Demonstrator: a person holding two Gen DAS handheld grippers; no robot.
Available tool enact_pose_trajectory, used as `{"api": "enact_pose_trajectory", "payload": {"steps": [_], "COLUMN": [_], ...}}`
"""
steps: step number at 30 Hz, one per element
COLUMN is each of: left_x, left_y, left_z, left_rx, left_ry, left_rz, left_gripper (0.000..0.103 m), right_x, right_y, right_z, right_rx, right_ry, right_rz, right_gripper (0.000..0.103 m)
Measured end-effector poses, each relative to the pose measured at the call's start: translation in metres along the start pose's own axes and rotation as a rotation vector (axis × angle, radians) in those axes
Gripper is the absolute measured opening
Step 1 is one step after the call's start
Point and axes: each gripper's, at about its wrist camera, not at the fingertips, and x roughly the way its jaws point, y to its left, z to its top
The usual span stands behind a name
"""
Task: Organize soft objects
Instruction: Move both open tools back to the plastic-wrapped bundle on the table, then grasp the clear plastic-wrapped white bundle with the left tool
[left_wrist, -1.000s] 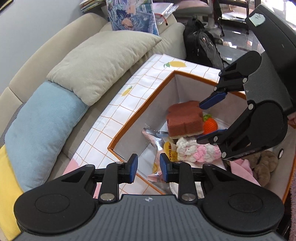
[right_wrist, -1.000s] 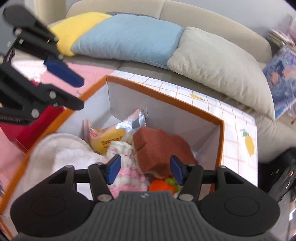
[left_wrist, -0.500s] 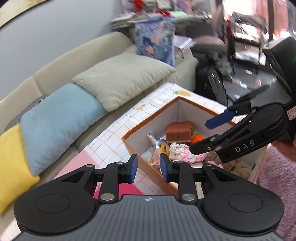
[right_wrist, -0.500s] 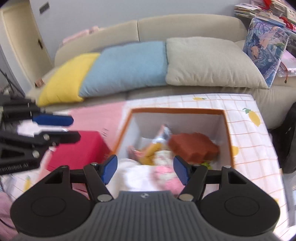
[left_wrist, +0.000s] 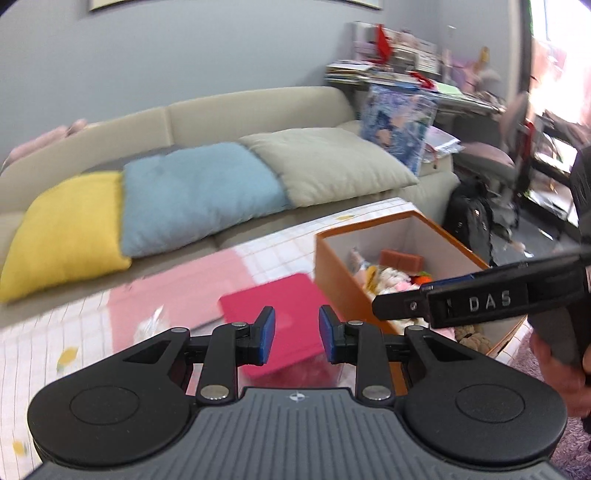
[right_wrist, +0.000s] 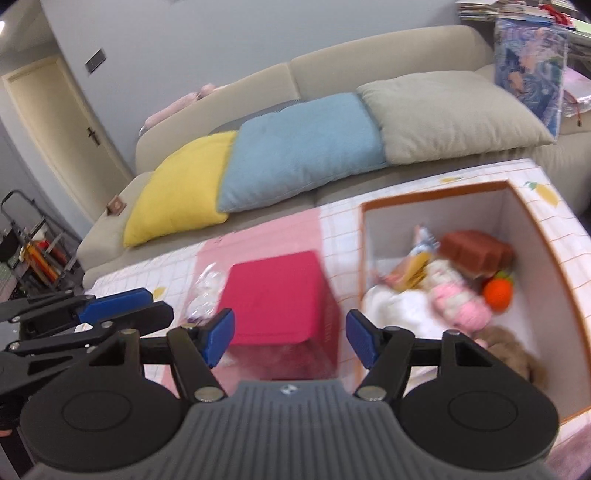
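We have pulled both grippers up and back from the box (right_wrist: 546, 266); the soft toys (right_wrist: 458, 295) lie inside it, so this round looks done. Left gripper (left_wrist: 293, 338) stands slightly apart, right gripper (right_wrist: 291, 338) wide apart, both seemingly empty despite blur.

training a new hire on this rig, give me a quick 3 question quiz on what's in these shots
1. True or false: the left gripper holds a soft object.
2. Which lies inside the orange-rimmed box? A) the yellow cushion B) the orange plush C) the backpack
3. Fill in: the red box stands to the ____ of the orange-rimmed box in the right wrist view.

Key: 1 false, both it and the right gripper are open and empty; 2 B; 3 left.
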Motion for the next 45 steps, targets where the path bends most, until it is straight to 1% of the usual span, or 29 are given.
{"api": "enact_pose_trajectory", "payload": {"steps": [4, 7, 12, 16, 18, 22, 23, 25, 27, 29, 32, 35, 36, 40, 41, 42, 45], "left_x": [-0.004, -0.003, -0.008, -0.011, -0.010, -0.004, -0.001, 0.003, 0.010, 0.017, 0.035, 0.057, 0.065, 0.094, 0.101, 0.107, 0.124], "left_y": [0.016, 0.029, 0.051, 0.068, 0.078, 0.102, 0.108, 0.119, 0.130, 0.142, 0.159, 0.172, 0.177, 0.183, 0.185, 0.186, 0.189], "left_z": [-0.018, -0.032, -0.050, -0.058, -0.060, -0.061, -0.060, -0.058, -0.055, -0.053, -0.049, -0.048, -0.048, -0.046, -0.046, -0.045, -0.045], "left_rx": [-0.064, -0.119, -0.187, -0.220, -0.229, -0.251, -0.256, -0.261, -0.269, -0.275, -0.288, -0.320, -0.328, -0.331, -0.334, -0.336, -0.329], "left_ry": [0.028, 0.058, 0.081, 0.083, 0.091, 0.103, 0.105, 0.104, 0.102, 0.107, 0.117, 0.132, 0.137, 0.189, 0.201, 0.213, 0.244], "left_rz": [0.020, 0.030, 0.045, 0.065, 0.088, 0.120, 0.123, 0.125, 0.120, 0.103, 0.081, 0.045, 0.041, 0.060, 0.060, 0.059, 0.058], "left_gripper": [0.033, 0.033, 0.033, 0.033, 0.033, 0.033, 0.035, 0.041, 0.049, 0.053, 0.056, 0.063, 0.064, 0.066, 0.070, 0.071, 0.071], "right_x": [0.010, 0.021, 0.038, 0.052, 0.059, 0.076, 0.080, 0.092, 0.105, 0.122, 0.146, 0.167, 0.174, 0.197, 0.200, 0.204, 0.214], "right_y": [0.031, 0.049, 0.071, 0.088, 0.095, 0.109, 0.112, 0.120, 0.128, 0.136, 0.147, 0.154, 0.156, 0.159, 0.159, 0.159, 0.160], "right_z": [-0.015, -0.025, -0.035, -0.034, -0.030, -0.016, -0.012, -0.002, 0.009, 0.018, 0.027, 0.032, 0.032, 0.027, 0.026, 0.025, 0.023], "right_rx": [-0.093, -0.144, -0.224, -0.291, -0.317, -0.375, -0.399, -0.457, -0.514, -0.576, -0.665, -0.725, -0.745, -0.817, -0.830, -0.842, -0.887], "right_ry": [0.030, 0.072, 0.122, 0.131, 0.129, 0.117, 0.115, 0.122, 0.147, 0.174, 0.183, 0.210, 0.218, 0.248, 0.250, 0.253, 0.260], "right_rz": [-0.025, -0.024, -0.011, 0.002, 0.001, -0.007, -0.009, -0.010, -0.010, -0.017, -0.029, -0.019, -0.023, -0.046, -0.051, -0.054, -0.065], "right_gripper": [0.066, 0.066, 0.066, 0.064, 0.063, 0.063, 0.063, 0.063, 0.063, 0.063, 0.063, 0.062, 0.062, 0.060, 0.060, 0.060, 0.060]}}
